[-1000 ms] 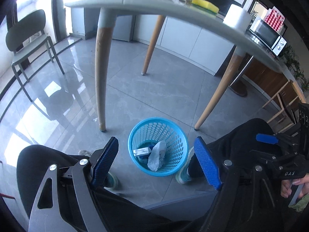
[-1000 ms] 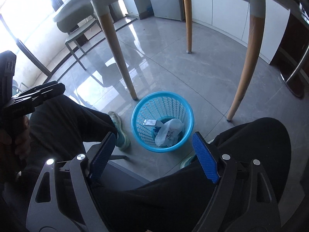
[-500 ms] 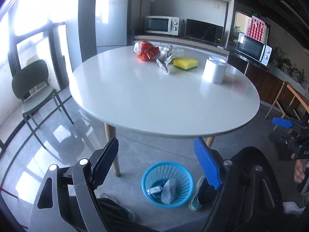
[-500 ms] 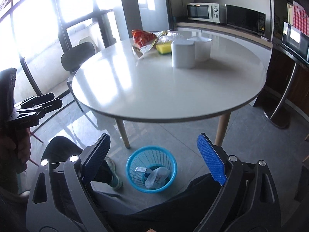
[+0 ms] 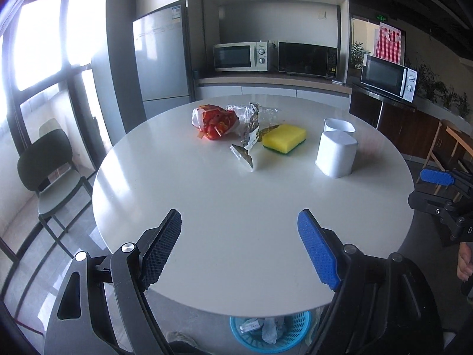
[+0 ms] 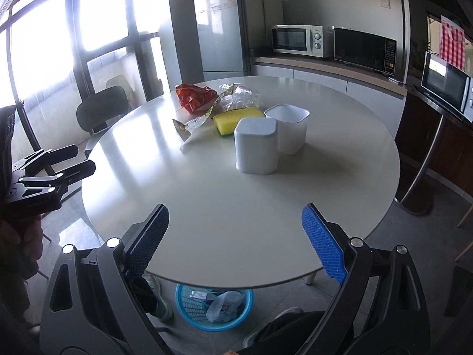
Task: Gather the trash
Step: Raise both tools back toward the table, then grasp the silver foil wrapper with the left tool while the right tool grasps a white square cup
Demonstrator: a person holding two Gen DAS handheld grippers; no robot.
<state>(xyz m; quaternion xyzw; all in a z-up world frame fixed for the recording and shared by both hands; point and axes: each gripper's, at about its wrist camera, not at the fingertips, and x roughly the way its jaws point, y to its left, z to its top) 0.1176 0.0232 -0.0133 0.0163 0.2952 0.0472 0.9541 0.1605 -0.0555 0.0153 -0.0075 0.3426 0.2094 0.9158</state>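
A red snack bag, crumpled clear and foil wrappers and a torn foil packet lie at the far side of the round white table. A blue basket with trash inside stands on the floor under the near table edge. My left gripper is open and empty above the near edge. My right gripper is open and empty too, and it also shows in the left wrist view.
A yellow sponge and two white containers stand on the table. A dark chair is at the left. A fridge and microwaves line the back wall.
Both grippers have risen from below the table, facing the basket, to above its near edge, facing the tabletop. Both stay open and empty.
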